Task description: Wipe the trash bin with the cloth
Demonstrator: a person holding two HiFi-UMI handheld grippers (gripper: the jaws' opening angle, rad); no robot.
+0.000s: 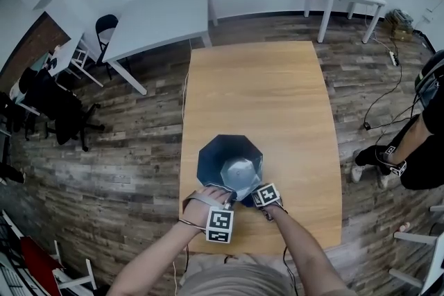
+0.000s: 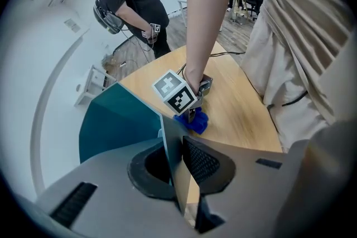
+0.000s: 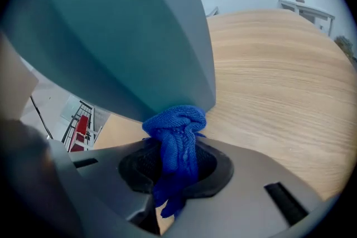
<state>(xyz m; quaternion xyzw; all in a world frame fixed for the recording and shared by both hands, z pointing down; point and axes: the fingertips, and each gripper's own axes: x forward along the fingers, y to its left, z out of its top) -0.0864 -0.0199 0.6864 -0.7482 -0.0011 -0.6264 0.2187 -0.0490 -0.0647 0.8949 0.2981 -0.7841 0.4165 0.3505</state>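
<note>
The teal trash bin (image 1: pixel 211 157) stands upright on the wooden bench (image 1: pixel 277 93), directly below both tools. The left hand-held gripper (image 2: pixel 179 173) is clamped on the bin's thin wall at the rim, one jaw inside and one outside, so the wall runs straight between the pads. The right hand-held gripper (image 3: pixel 175 170) is closed on a bunched blue cloth (image 3: pixel 177 134). The wad of cloth sticks out just ahead of its jaws and lies against the bin's outer face low down, close to the bench. The bin looks like a thin-walled plastic shell and seems empty from the head view. I judge it light, a little flexible, and prone to skate or tip on the smooth wood if pushed sideways. The rim, where the left tool has it, is probably the stiffest and most sensible hold. The cloth is soft, limp and grippy. Pinched at its gathered middle with fabric proud of the jaws, it should wipe without hard parts scraping the plastic.
</note>
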